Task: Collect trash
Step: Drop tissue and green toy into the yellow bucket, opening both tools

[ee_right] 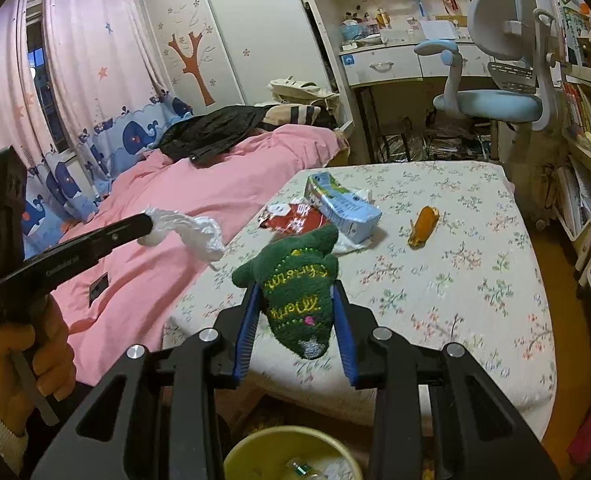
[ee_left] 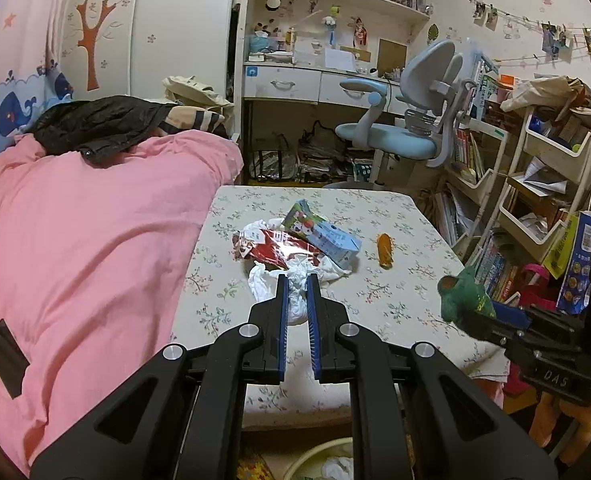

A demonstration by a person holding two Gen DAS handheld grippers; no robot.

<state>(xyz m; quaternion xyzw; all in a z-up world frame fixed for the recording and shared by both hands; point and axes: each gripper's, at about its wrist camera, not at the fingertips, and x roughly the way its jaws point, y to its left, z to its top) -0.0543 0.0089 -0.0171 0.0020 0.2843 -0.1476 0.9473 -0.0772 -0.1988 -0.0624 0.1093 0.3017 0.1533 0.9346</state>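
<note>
My left gripper (ee_left: pixel 297 280) is shut on a crumpled white tissue (ee_left: pixel 297 300) and holds it above the table's near edge; it also shows in the right wrist view (ee_right: pixel 187 232). My right gripper (ee_right: pixel 297 286) is shut on a green knitted toy (ee_right: pixel 295 280), which also shows in the left wrist view (ee_left: pixel 461 296). On the flowered table (ee_left: pixel 395 300) lie a red wrapper (ee_left: pixel 275 250), a blue carton (ee_left: pixel 323 234), more white tissue (ee_left: pixel 335 266) and an orange-brown scrap (ee_left: pixel 385 250). A yellow bin (ee_right: pixel 291 456) with trash stands below the table's front edge.
A pink bed (ee_left: pixel 75 240) borders the table on the left. A blue desk chair (ee_left: pixel 407 120) and desk stand beyond the table. Shelf carts (ee_left: pixel 535 184) with books and bags fill the right side.
</note>
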